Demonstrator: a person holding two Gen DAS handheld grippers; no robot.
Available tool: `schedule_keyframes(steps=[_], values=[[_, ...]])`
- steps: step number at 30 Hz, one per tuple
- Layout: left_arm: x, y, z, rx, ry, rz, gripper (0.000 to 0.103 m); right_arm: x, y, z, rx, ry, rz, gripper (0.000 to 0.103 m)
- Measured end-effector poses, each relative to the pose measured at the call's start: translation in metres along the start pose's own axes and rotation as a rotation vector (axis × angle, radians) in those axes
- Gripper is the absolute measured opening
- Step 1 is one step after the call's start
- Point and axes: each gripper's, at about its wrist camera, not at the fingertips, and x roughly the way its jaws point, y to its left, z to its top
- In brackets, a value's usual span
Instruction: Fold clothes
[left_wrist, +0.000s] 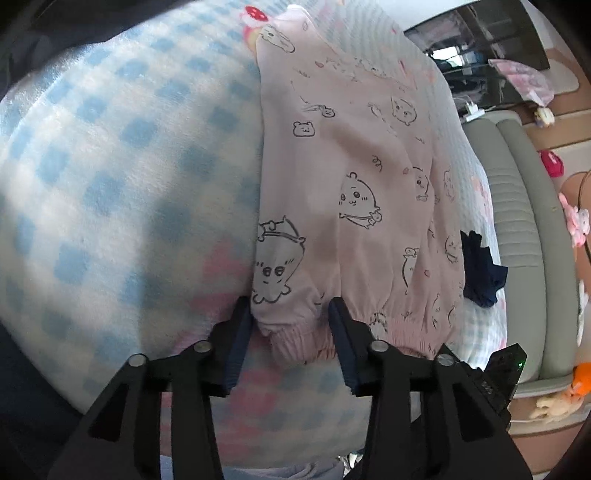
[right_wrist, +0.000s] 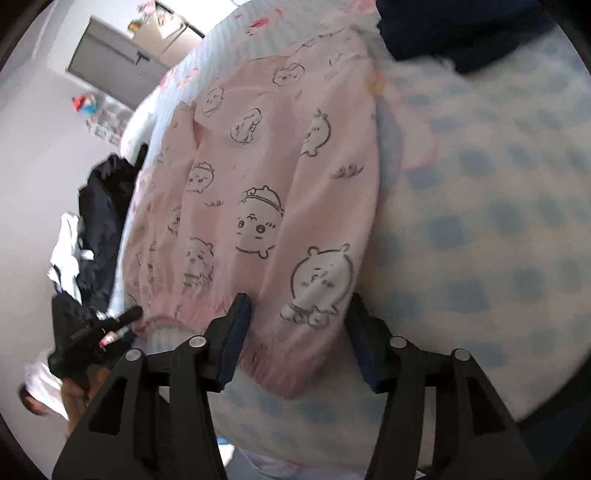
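A pink garment (left_wrist: 351, 155) (right_wrist: 266, 177) printed with cartoon animals lies flat on a blue-and-white checked blanket (left_wrist: 110, 166) (right_wrist: 498, 221). Its gathered elastic hem (left_wrist: 295, 343) (right_wrist: 266, 373) faces both cameras. My left gripper (left_wrist: 290, 314) is open, its fingers standing either side of the hem's left corner. My right gripper (right_wrist: 299, 310) is open too and straddles the hem's right corner, low over the fabric. In the right wrist view the left gripper (right_wrist: 96, 332) shows as a black body by the hem's far end. Neither pair of pads presses the cloth.
A dark navy garment (left_wrist: 482, 273) (right_wrist: 461, 33) lies on the bed beside the pink one. A pile of dark and white clothes (right_wrist: 99, 221) sits off the bed's edge. A grey padded bench (left_wrist: 524, 229) and soft toys (left_wrist: 554, 402) line the right side.
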Motion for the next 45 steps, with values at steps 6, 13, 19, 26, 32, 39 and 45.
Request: schedule_keyframes(steps=[6, 13, 19, 26, 32, 39, 45], values=[[-0.026, -0.021, -0.023, 0.100, -0.078, 0.021, 0.013, -0.020, 0.033, -0.006, -0.144, -0.016, -0.052, 0.009], [-0.060, -0.017, -0.053, 0.103, -0.103, -0.006, 0.012, -0.070, 0.037, -0.026, -0.166, -0.075, -0.044, 0.006], [-0.036, 0.015, -0.063, -0.002, -0.006, -0.022, 0.016, -0.051, 0.010, -0.041, -0.097, 0.002, -0.053, 0.011], [-0.034, 0.016, -0.048, 0.016, -0.060, -0.037, 0.034, -0.052, 0.001, -0.018, -0.024, -0.069, 0.038, 0.044], [-0.024, 0.020, -0.053, -0.004, -0.053, -0.083, 0.038, -0.022, 0.006, -0.003, 0.020, 0.008, 0.137, 0.065], [-0.043, -0.003, -0.055, 0.074, -0.116, -0.051, 0.008, -0.015, 0.031, 0.006, -0.071, 0.035, 0.040, 0.004], [-0.076, -0.032, -0.052, 0.178, -0.141, -0.040, 0.008, -0.081, 0.063, 0.000, -0.181, -0.092, 0.020, 0.004]])
